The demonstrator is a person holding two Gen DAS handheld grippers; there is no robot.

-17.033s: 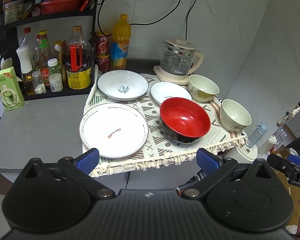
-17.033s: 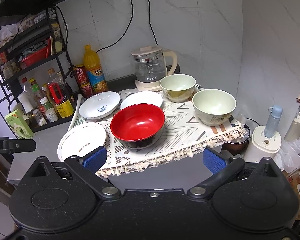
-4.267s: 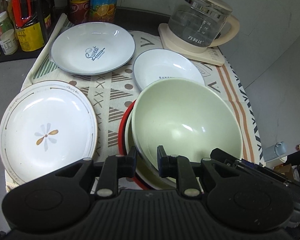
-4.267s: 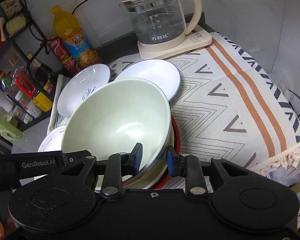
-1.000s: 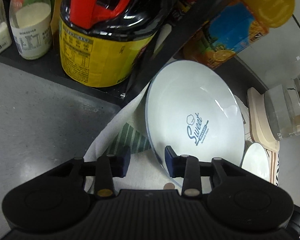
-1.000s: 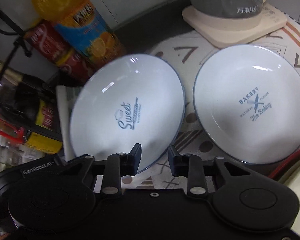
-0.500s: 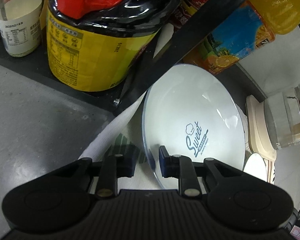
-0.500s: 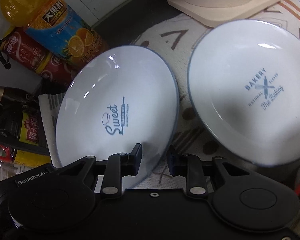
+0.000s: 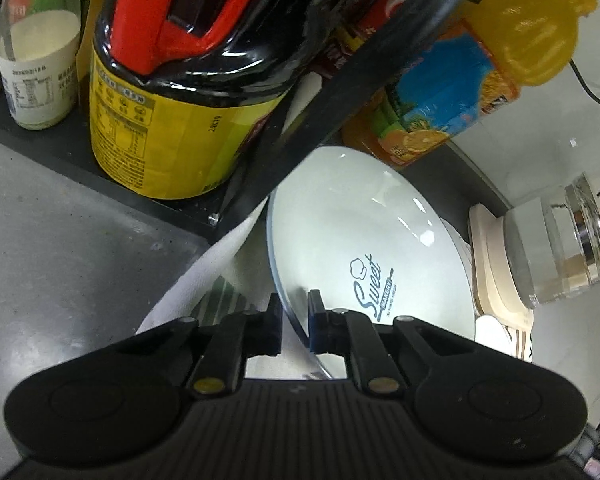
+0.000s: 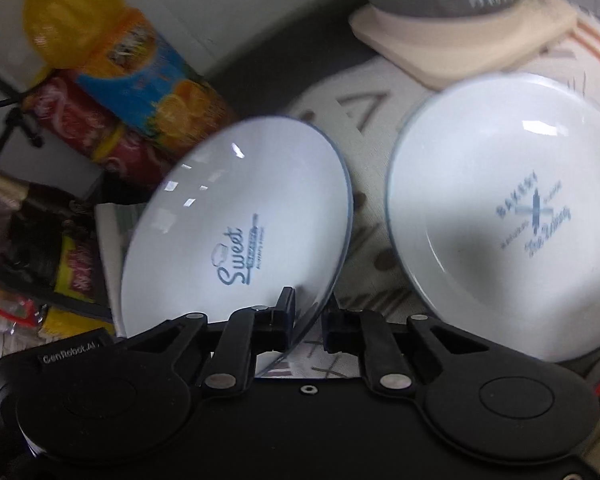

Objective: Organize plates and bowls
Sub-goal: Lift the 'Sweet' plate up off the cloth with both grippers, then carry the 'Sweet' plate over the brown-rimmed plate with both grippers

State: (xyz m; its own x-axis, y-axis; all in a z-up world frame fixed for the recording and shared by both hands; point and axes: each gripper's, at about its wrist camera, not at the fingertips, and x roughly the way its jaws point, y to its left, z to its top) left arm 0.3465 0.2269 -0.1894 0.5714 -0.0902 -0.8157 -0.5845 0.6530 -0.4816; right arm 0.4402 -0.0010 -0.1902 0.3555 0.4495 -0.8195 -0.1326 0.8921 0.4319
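The white "Sweet" plate (image 9: 360, 240) sits tilted at the back of the patterned cloth (image 9: 216, 300), close to the black rack post (image 9: 340, 92). My left gripper (image 9: 294, 316) is closing its jaws on the plate's near left rim, and the pads press on it. In the right wrist view the same plate (image 10: 228, 208) has its near right rim between the closing jaws of my right gripper (image 10: 310, 312), gripped too. The white "Bakery" plate (image 10: 500, 216) lies flat on the cloth just to the right, untouched.
A big soy sauce bottle (image 9: 172, 120) and smaller bottles stand on the rack shelf at the left. An orange juice bottle (image 9: 480, 68) and red cans (image 10: 84, 120) stand behind the plate. The glass kettle on its beige base (image 9: 500, 264) is at the right.
Both grippers' jaws have narrowed from apart to pinching the "Sweet" plate's rim. The plate now looks more tilted, and the right wrist view is blurred by motion.
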